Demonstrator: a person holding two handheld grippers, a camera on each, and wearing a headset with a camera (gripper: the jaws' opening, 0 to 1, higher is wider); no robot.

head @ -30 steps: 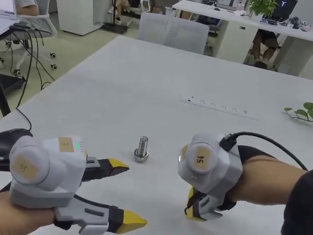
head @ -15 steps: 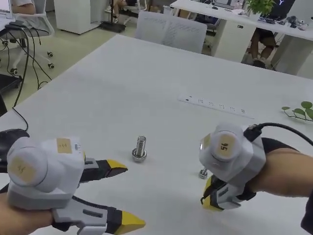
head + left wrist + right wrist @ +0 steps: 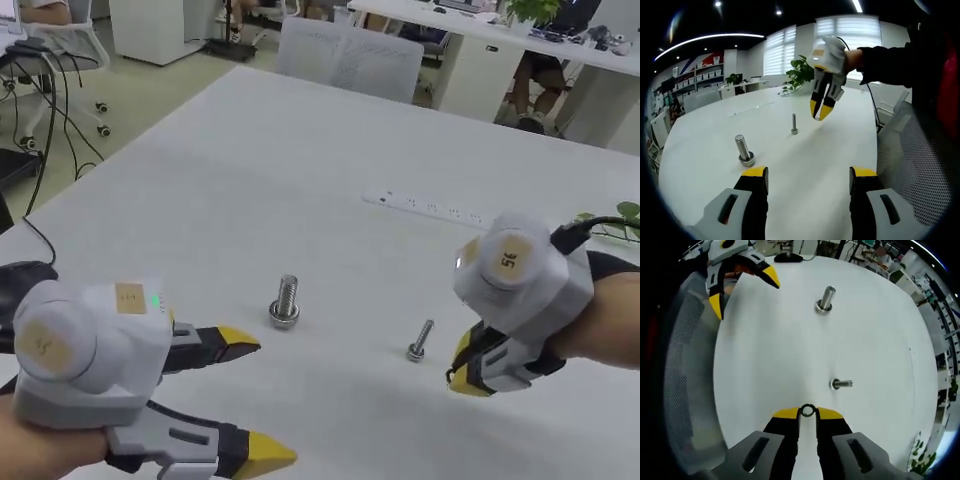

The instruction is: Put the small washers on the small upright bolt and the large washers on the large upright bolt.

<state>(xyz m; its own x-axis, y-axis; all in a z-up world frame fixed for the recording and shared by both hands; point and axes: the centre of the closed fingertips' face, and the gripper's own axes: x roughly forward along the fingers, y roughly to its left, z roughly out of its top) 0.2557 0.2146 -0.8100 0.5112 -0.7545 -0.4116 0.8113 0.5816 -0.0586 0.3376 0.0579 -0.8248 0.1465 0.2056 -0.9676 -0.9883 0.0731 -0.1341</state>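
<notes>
The large bolt [image 3: 286,302] stands upright on its wide base mid-table, also in the left gripper view [image 3: 744,150] and the right gripper view [image 3: 825,299]. To its right stands the thin small bolt [image 3: 419,341] [image 3: 794,124] [image 3: 841,384]. My right gripper [image 3: 464,377] [image 3: 819,110] hovers just right of the small bolt, above the table. Its jaws [image 3: 808,413] are shut on a small metal washer [image 3: 802,411]. My left gripper [image 3: 255,400] [image 3: 809,175] [image 3: 742,287] rests open and holds nothing, near the table's front-left, pointing toward the bolts.
A white power strip [image 3: 430,212] lies farther back on the white table [image 3: 250,170]. Plant leaves [image 3: 625,215] reach in at the right edge. A black mouse [image 3: 28,275] and cable sit at the left edge. Chairs [image 3: 350,62] and desks stand beyond the table.
My right gripper has moved right and lifted a little, uncovering the small bolt that it hid a second ago. The left gripper and the large bolt have stayed put.
</notes>
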